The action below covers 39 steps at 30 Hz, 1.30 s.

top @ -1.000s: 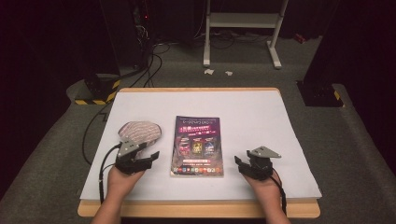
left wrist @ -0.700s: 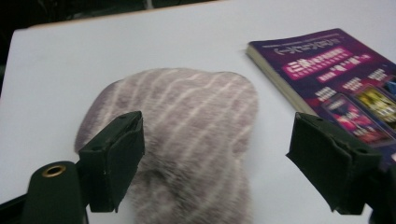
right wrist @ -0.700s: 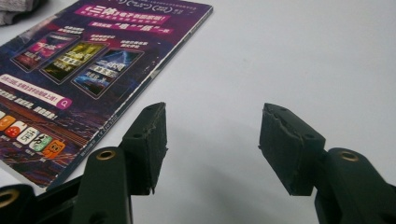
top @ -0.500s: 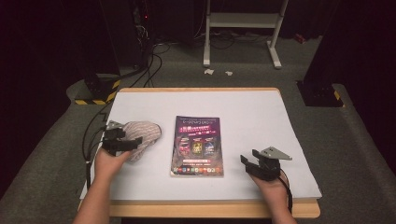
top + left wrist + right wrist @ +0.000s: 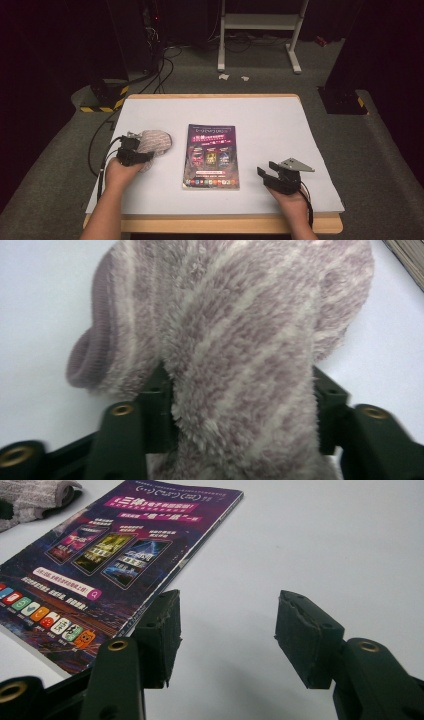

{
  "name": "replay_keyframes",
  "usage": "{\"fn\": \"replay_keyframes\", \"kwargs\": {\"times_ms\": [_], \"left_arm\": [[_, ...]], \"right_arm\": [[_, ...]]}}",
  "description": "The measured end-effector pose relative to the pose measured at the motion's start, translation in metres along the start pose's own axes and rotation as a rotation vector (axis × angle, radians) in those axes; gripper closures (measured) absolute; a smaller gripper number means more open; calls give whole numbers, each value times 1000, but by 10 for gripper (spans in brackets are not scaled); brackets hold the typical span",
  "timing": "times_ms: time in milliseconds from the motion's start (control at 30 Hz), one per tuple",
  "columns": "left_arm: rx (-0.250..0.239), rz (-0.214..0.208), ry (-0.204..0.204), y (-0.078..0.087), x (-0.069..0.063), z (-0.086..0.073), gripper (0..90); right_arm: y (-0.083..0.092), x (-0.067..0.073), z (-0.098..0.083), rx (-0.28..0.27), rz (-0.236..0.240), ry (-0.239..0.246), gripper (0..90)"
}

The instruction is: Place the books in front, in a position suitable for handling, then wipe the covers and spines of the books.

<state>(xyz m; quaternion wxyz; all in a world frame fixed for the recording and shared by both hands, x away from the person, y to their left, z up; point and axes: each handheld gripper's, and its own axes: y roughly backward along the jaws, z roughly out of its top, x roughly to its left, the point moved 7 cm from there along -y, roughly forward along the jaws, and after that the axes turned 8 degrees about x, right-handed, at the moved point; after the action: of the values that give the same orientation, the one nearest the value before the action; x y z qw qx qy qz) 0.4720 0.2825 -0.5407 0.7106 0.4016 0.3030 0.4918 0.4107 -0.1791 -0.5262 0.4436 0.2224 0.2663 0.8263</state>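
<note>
A fuzzy pink-and-grey striped sock [image 5: 156, 141] lies on the left of the white table [image 5: 280, 125]. My left gripper [image 5: 131, 150] is at its near-left end. In the left gripper view the sock [image 5: 240, 330] fills the gap of the left gripper [image 5: 240, 390]; the jaws have just been closing and both pads press into the pile. A purple magazine [image 5: 211, 155] lies flat in the middle. To the right of it my right gripper [image 5: 267, 175] rests low near the front edge. Its jaws [image 5: 227, 625] stand apart over bare table, with the magazine [image 5: 115, 550] to their left.
Beyond the table's far edge there are cables, a black-and-yellow striped base [image 5: 102, 100] on the floor at the left and a white stand [image 5: 260, 30] at the back. The sock's edge [image 5: 30, 497] shows far off in the right gripper view.
My left hand has shifted left and slightly away along the sock, and its jaws have closed on the sock's near end. The right gripper has stayed about where it was.
</note>
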Motion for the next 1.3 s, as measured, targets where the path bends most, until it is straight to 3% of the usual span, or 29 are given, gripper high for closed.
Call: {"fn": "replay_keyframes", "kwargs": {"times_ms": [100, 233, 400, 467, 567, 733, 1000, 1300], "left_arm": [[-17, 10, 12, 2, 2, -2, 537], [-52, 19, 11, 7, -2, -2, 583], [-154, -5, -2, 25, -15, 4, 598], [-172, -19, -11, 31, -20, 6, 598], [-193, -16, -51, 37, -31, 8, 598], [-221, -56, -90, 42, -49, 14, 597], [-265, -76, -147, 48, -81, 18, 596], [-238, -107, -243, 49, -133, -1, 595]], "right_arm": [[-1, 0, -1, 1, 3, 5, 447], [0, -1, -1, 1, 5, 6, 464], [1, -3, -2, 4, -1, 4, 470], [1, -5, -2, 3, -8, 8, 470], [0, -6, -2, 5, -12, 14, 470], [0, -7, -3, 4, -17, 29, 473], [1, -11, -3, -7, -34, 49, 435], [2, -7, -5, -8, -60, 73, 417]]}}
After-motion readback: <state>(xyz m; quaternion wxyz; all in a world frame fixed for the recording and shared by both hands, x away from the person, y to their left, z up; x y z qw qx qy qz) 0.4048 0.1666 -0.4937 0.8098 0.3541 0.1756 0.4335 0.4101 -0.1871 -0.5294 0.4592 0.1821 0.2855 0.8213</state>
